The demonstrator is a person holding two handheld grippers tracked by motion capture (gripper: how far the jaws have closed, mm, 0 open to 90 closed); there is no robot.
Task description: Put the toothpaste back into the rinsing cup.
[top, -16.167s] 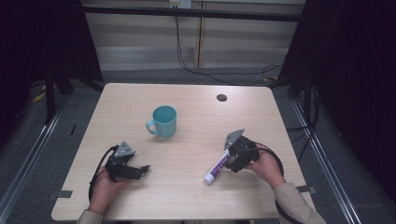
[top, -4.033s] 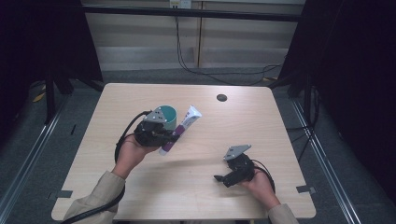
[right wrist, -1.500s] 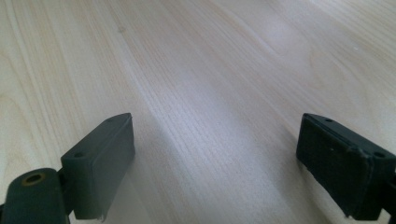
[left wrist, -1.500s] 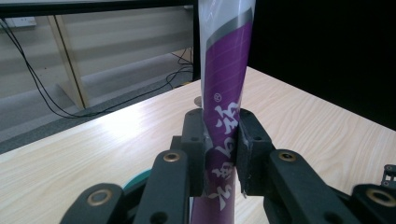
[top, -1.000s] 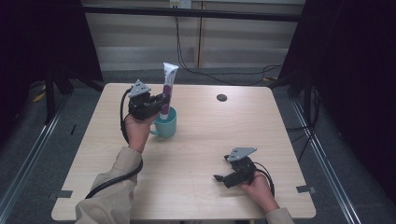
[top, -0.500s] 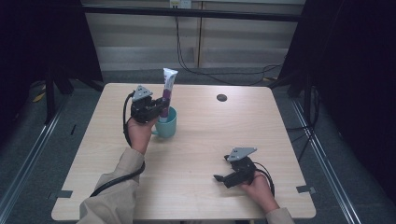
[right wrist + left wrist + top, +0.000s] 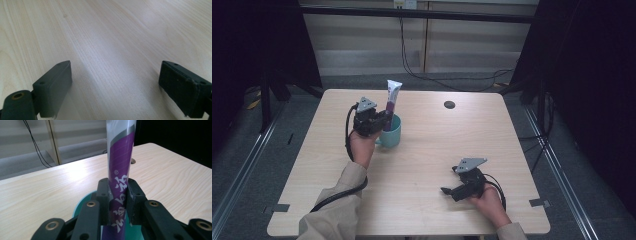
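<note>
Between the jaws of the left tool (image 7: 117, 202) stands a purple-and-white tube (image 7: 119, 172), pinched from both sides and held upright. Its lower end dips into the teal mug (image 7: 391, 135) just beneath the tool, its flat white top rising above the hand. That mug sits on the far left part of the wooden counter (image 7: 492, 135). Well apart, near the front right edge, the right tool (image 7: 451, 191) rests low over bare wood, its jaws spread wide with nothing between them. Beyond the mug, a small dark hole (image 7: 449, 104) marks the counter.
</note>
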